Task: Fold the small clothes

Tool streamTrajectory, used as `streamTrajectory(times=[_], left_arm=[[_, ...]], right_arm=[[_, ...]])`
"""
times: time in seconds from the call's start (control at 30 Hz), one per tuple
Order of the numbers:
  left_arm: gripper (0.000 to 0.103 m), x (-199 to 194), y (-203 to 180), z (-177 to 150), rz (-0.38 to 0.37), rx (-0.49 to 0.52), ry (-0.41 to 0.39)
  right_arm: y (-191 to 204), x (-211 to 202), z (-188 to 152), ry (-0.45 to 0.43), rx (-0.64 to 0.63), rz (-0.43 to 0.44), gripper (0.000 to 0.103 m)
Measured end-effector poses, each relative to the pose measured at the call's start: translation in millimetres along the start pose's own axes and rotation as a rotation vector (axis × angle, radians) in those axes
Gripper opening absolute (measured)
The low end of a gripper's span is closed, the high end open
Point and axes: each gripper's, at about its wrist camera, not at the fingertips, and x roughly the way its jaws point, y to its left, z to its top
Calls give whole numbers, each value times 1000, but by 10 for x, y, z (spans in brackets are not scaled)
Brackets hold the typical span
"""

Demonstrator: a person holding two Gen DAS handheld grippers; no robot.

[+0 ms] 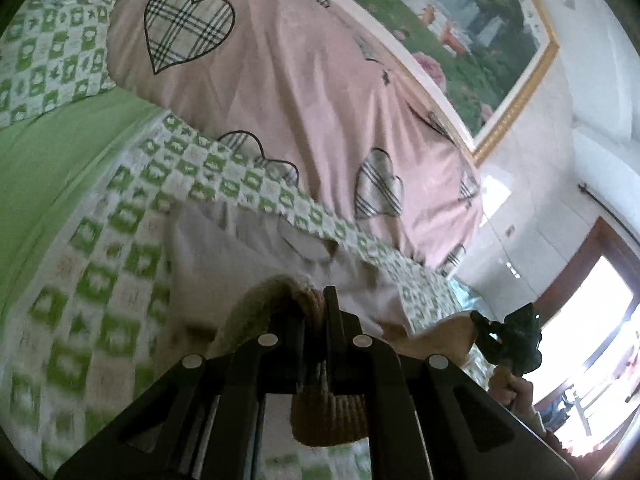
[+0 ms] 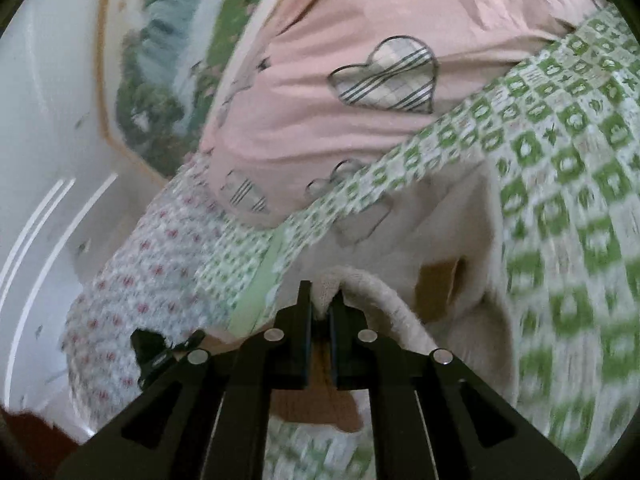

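Each gripper pinches the ribbed hem of one small beige garment [image 1: 256,264], which lies on the green-and-white checked bedspread [image 1: 100,248] in front of a pink quilt [image 1: 280,80] printed with plaid hearts. The left gripper [image 1: 316,300] has its jaws pressed together on a rolled, knitted edge [image 1: 256,300] that bulges out beside the fingers, with a brown lining showing under them; the right gripper [image 2: 322,300] is likewise clamped on a curl of the same cream rib [image 2: 380,292]. The main risk, as I judge it, is that each grip takes only a thin bite at the very edge, so the thick rib could slide out of one pair of jaws as the hem is carried over, dropping that corner and leaving a crooked fold. Uneven travel of the two hands would skew the fold line or bunch the cloth, and the soft, wrinkled bedspread may drag along with the garment. The blur in both views suggests quick motion, which makes a slip likelier. Whether either gripper has also caught the bedspread underneath cannot be told. Counted: one garment, two grippers, one checked bedspread, one pink quilt, one floral-print cover [image 2: 132,280] at the right view's left, one gold-framed landscape picture [image 1: 480,32] on the wall, and four plaid hearts plainly visible in the left view.
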Motion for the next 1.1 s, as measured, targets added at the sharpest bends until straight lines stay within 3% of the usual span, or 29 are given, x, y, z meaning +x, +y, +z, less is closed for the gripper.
streamTrajectory(times=[0.23,0.47,0.6,0.67,0.7,0.77,0.87,0.9,0.97,1.03,1.1], left_arm=[[5,964,544,332,126,-45,76],[6,1493,905,384,201,-72,141],[10,1548,981,320,221,-95,186],[20,1469,960,283,219,-104,198],[27,1401,919,257,217,-97,198],[29,1244,774,161,204,-72,209],[31,1127,459,-127,148,-44,255],[32,1134,382,-199,122,-39,273],[33,1303,127,-423,79,9,352],[33,1520,-52,-556,71,67,415],[33,1718,-126,-597,88,110,466]], right_arm=[[-397,666,375,25,42,-170,8],[-684,1087,422,76,19,-324,8],[-775,1112,389,101,40,-346,10],[-755,1039,377,98,56,-342,14],[-715,981,370,85,55,-344,18],[-582,812,338,40,25,-359,34],[-237,663,155,27,-79,-326,34],[-134,712,68,65,-119,-291,34],[90,1021,-211,242,-235,-234,34],[243,1352,-479,406,-349,-213,34],[310,1556,-607,501,-425,-196,34]])
